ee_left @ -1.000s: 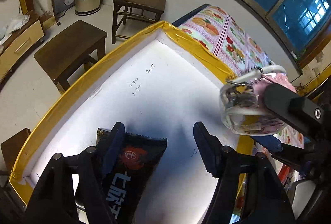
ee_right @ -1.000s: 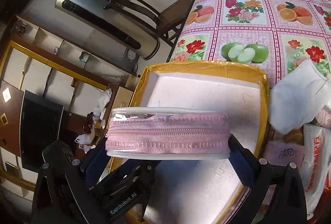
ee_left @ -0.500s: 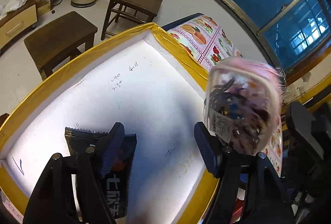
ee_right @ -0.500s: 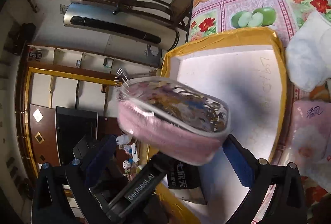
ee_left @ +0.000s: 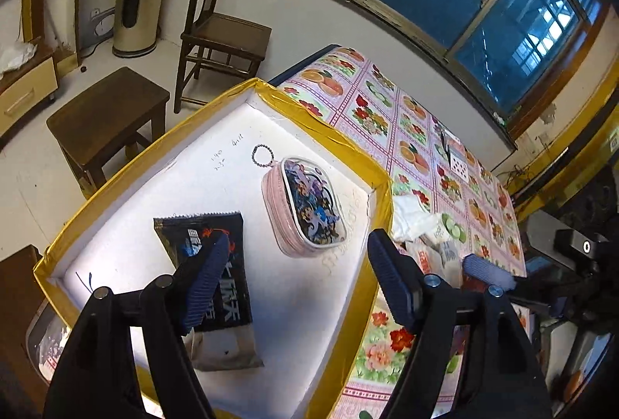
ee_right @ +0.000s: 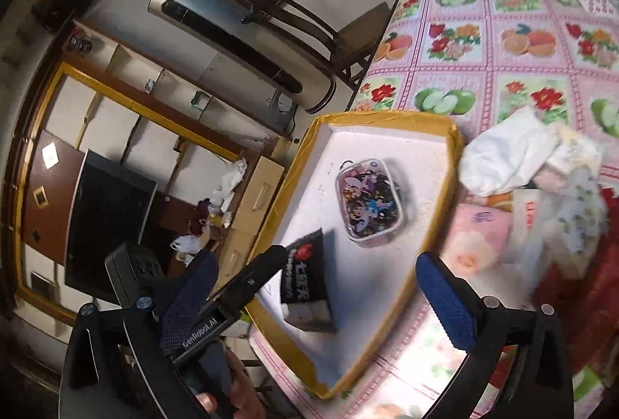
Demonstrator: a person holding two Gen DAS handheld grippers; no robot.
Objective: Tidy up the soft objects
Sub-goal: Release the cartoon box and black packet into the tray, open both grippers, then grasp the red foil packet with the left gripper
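one pink pouch [ee_left: 309, 210] and one black packet [ee_left: 216, 256] lie apart in one white tray [ee_left: 348, 140]. left gripper [ee_left: 294, 276] and right gripper [ee_right: 317, 299] both gape wide, holding nothing.

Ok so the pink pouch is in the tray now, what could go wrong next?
The pink pouch lies close to the black packet in the tray, so a later drop might land on either. The soft items still outside sit tightly piled against the tray's rim, so the open right gripper may grab several.
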